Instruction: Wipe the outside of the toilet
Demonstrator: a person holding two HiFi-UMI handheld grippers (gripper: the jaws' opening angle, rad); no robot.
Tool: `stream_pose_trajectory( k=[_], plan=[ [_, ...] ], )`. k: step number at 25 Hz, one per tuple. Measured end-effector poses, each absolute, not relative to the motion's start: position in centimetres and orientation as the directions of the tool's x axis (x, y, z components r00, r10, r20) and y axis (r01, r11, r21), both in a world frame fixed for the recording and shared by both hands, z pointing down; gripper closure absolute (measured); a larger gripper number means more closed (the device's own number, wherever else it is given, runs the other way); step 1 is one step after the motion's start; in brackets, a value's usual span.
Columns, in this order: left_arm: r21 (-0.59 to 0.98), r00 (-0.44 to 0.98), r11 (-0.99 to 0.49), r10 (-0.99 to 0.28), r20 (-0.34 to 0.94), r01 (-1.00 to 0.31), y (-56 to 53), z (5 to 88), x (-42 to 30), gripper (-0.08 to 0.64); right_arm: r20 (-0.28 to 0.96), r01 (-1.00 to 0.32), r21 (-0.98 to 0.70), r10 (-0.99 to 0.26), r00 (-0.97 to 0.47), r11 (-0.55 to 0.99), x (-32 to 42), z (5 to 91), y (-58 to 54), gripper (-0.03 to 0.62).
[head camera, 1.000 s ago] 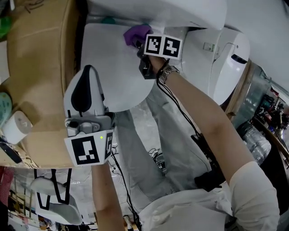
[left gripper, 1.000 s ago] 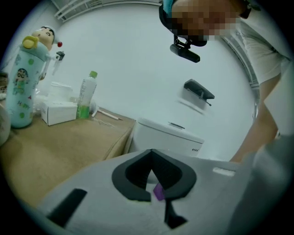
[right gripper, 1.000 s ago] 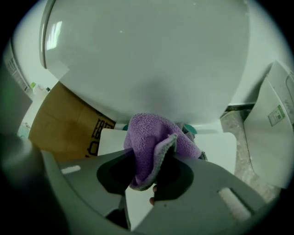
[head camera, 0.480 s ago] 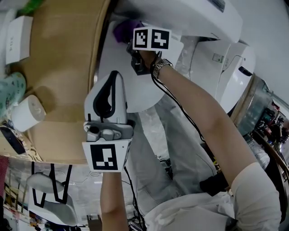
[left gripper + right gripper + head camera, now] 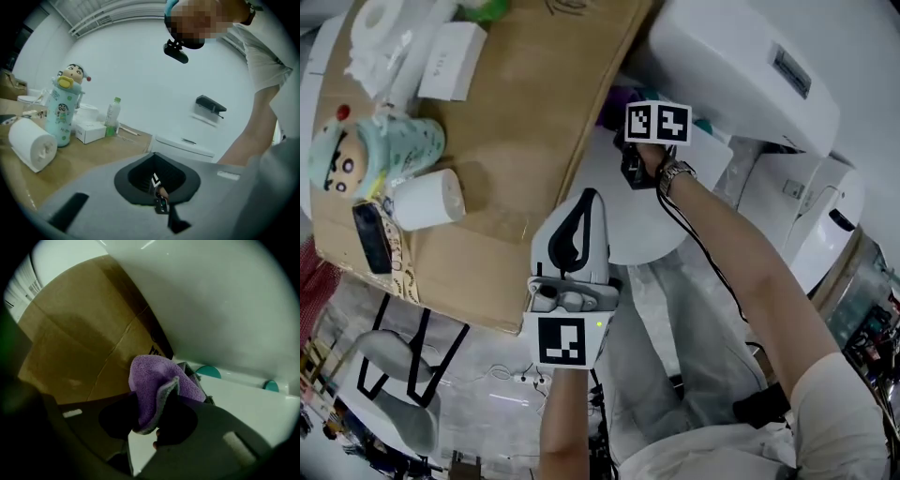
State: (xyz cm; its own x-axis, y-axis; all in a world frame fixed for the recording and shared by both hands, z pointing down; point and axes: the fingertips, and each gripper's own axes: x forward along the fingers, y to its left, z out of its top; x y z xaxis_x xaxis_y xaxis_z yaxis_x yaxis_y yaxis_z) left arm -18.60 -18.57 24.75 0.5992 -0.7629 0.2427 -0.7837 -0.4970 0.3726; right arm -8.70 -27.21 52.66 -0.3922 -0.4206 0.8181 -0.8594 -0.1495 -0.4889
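The white toilet shows in the head view with its tank [image 5: 741,66] at the top and its closed lid [image 5: 652,220] below. My right gripper [image 5: 628,141] reaches into the gap between tank and lid, shut on a purple cloth [image 5: 617,101] at the lid's back left corner. The right gripper view has the cloth [image 5: 152,376] bunched between the jaws of the right gripper [image 5: 159,397], with the tank [image 5: 211,301] above and the lid [image 5: 243,404] below. My left gripper [image 5: 584,199] hovers over the lid's left edge, jaws together and holding nothing; its tip [image 5: 153,154] points at the tank.
A cardboard-topped table [image 5: 516,141] stands tight against the toilet's left side. On it are a paper roll [image 5: 427,199], a cartoon bottle [image 5: 375,155], a white box [image 5: 450,47] and a dark phone [image 5: 370,239]. A chair [image 5: 394,394] stands below. Teal hinge caps [image 5: 208,372] sit behind the lid.
The right gripper has slid the cloth along the back of the lid toward the table side. The head view has swung, bringing more of the table into sight. The left gripper stays over the lid.
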Motion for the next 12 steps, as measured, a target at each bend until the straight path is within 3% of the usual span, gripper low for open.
stream_pose_trajectory(
  k=[12],
  plan=[
    [0.329,0.476,-0.388,-0.841,0.256,-0.861,-15.2,23.1,-17.3,0.554,0.857,-0.886,-0.462,-0.233,-0.459,0.043,-8.7,53.4,-21.1,0.494]
  ],
)
